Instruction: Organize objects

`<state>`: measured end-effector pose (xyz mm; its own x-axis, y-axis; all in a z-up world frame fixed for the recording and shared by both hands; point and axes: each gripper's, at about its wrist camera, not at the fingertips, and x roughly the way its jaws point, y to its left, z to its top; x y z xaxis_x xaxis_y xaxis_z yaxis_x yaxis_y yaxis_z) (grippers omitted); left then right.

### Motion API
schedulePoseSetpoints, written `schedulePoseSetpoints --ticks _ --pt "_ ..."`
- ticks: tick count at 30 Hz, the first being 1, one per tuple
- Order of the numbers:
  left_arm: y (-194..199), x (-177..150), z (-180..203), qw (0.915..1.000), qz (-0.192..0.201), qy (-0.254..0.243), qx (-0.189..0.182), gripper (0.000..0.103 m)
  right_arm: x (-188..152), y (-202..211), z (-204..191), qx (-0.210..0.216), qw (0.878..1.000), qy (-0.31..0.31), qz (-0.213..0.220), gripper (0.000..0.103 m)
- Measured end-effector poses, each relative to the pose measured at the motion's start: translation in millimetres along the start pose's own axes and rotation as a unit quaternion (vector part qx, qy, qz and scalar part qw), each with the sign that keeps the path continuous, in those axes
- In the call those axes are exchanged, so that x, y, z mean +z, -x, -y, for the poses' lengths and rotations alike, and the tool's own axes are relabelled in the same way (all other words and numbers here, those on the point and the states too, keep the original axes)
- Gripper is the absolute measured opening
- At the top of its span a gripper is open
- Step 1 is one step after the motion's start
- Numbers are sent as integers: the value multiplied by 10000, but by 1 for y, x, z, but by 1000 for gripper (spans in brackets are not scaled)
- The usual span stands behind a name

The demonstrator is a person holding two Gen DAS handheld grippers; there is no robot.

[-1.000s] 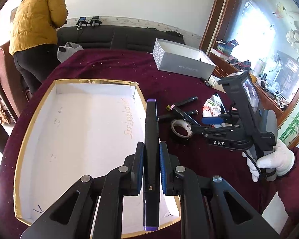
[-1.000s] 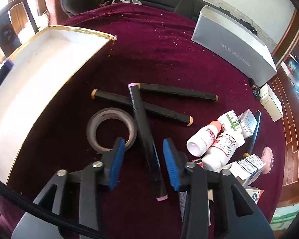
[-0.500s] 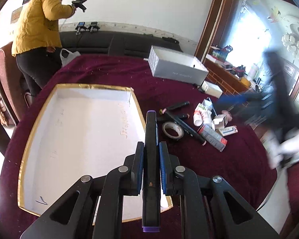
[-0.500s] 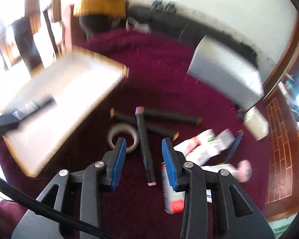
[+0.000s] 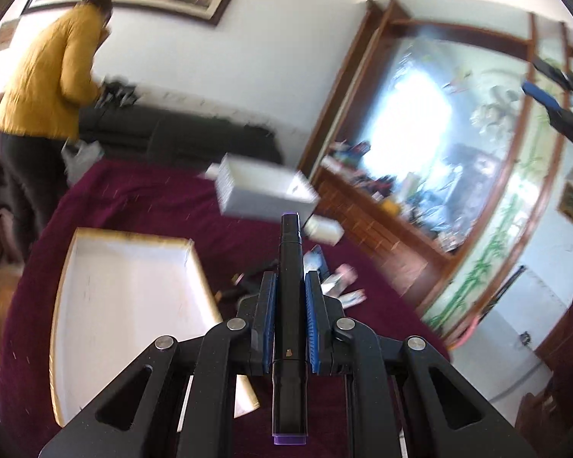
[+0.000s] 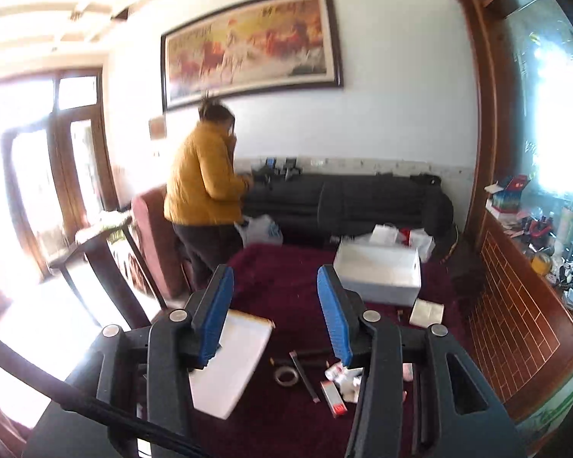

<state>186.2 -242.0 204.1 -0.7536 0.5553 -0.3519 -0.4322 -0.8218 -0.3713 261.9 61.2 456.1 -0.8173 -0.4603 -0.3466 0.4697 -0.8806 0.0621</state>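
My left gripper (image 5: 289, 286) is shut on a black marker (image 5: 289, 267) with purple ends, held high above the maroon table. The white gold-edged tray (image 5: 126, 297) lies below to the left; it also shows in the right wrist view (image 6: 233, 358). My right gripper (image 6: 275, 305) is open and empty, raised far above the table. Below it lie black markers (image 6: 305, 376), a tape roll (image 6: 285, 376), white bottles (image 6: 342, 374) and a red-ended box (image 6: 334, 397). The right gripper also shows at the upper right of the left wrist view (image 5: 554, 103).
A grey-white shoe box (image 6: 378, 271) stands at the table's far side, a small white box (image 6: 426, 311) beside it. A person in a yellow jacket (image 6: 206, 183) stands by the dark sofa (image 6: 343, 198). A cluttered wooden cabinet (image 6: 515, 305) is at the right.
Both grippers have risen far above the table and tilted up toward the room. The left still holds the marker. The right has stayed open and left the markers on the cloth.
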Motion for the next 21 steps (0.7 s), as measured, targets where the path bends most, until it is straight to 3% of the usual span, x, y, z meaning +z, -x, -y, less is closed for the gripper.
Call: schedulePoseSetpoints --ticks 3,6,9,11,14,16,18,21 --pt "29 24 15 9991 360 -152 -169 12 61 48 -19 -401 9973 -179 597 46" --pt "66 53 30 9966 714 -332 -226 12 123 97 -34 -1040 9871 -373 1156 57" --pt "93 77 42 9942 925 -553 -16 12 173 139 -50 -1896 9673 -233 1667 80" --pt "107 92 50 9915 1047 -725 265 12 199 157 -63 -2758 9433 13 1845 83" --pt "123 103 60 9857 1205 -942 706 12 215 163 -71 -3420 9187 153 1969 91" --pt "124 105 62 9845 1209 -940 857 12 211 150 -76 -3448 9208 240 1808 103" --pt "120 101 61 9842 1151 -884 1010 12 193 112 -81 -3268 9341 457 1363 103" --pt "109 89 58 9851 1043 -812 1095 12 137 25 -79 -2811 9527 924 696 103"
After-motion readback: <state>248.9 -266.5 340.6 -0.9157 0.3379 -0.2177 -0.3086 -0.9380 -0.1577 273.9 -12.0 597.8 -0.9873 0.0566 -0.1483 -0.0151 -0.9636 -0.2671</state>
